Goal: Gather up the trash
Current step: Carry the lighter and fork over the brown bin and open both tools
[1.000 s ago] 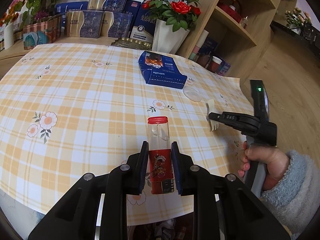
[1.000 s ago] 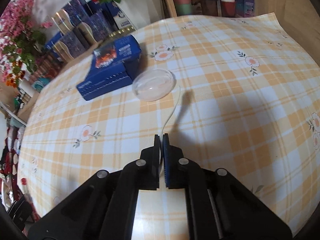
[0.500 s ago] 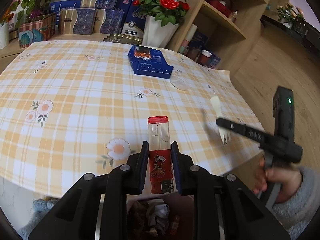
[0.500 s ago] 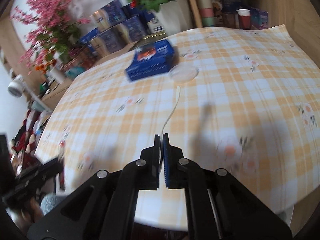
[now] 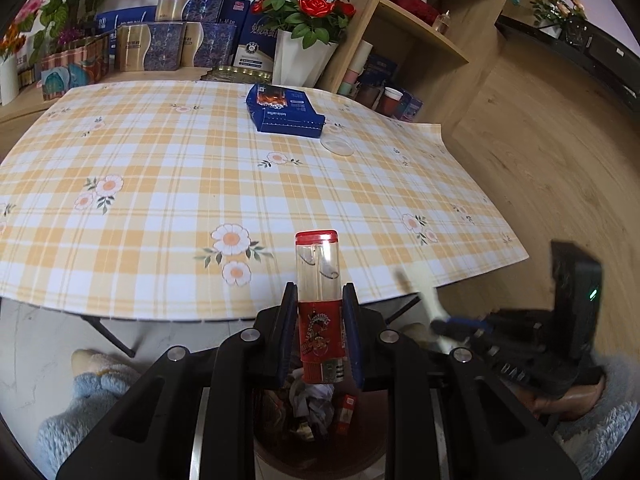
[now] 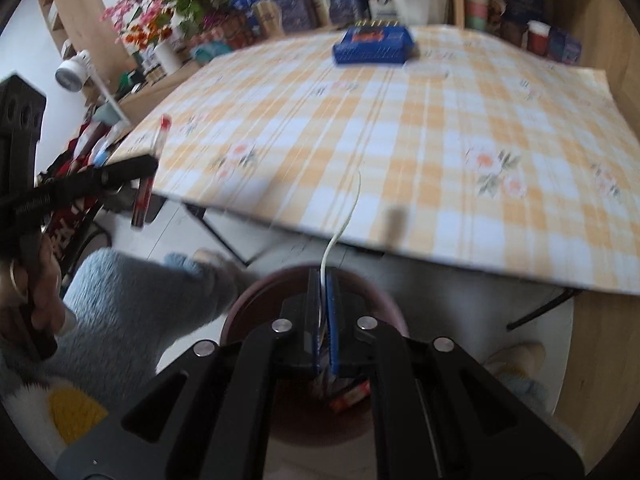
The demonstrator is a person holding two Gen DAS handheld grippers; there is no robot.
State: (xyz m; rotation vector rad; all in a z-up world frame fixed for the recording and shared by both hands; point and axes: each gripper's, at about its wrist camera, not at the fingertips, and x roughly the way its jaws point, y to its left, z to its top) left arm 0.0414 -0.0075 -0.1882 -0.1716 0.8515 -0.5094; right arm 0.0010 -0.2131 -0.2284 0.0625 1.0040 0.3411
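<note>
In the left view, the left gripper [image 5: 319, 336] pinches a light, stiff, slippery tube [image 5: 319, 308] by its red middle, above the bin [image 5: 320, 452]. In the right view, the right gripper [image 6: 323, 316] fingers press on a thin, bendy fork [image 6: 344, 224], seen edge-on, just over the bin's rim [image 6: 240, 312], near the worktop [image 6: 400, 140].

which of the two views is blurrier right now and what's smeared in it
The right wrist view is blurrier: the tablecloth, blue box and left gripper are streaked, while the right gripper stays sharp on its fork. The left wrist view is crisp on the bottle; only the right gripper at its edge smears.
</note>
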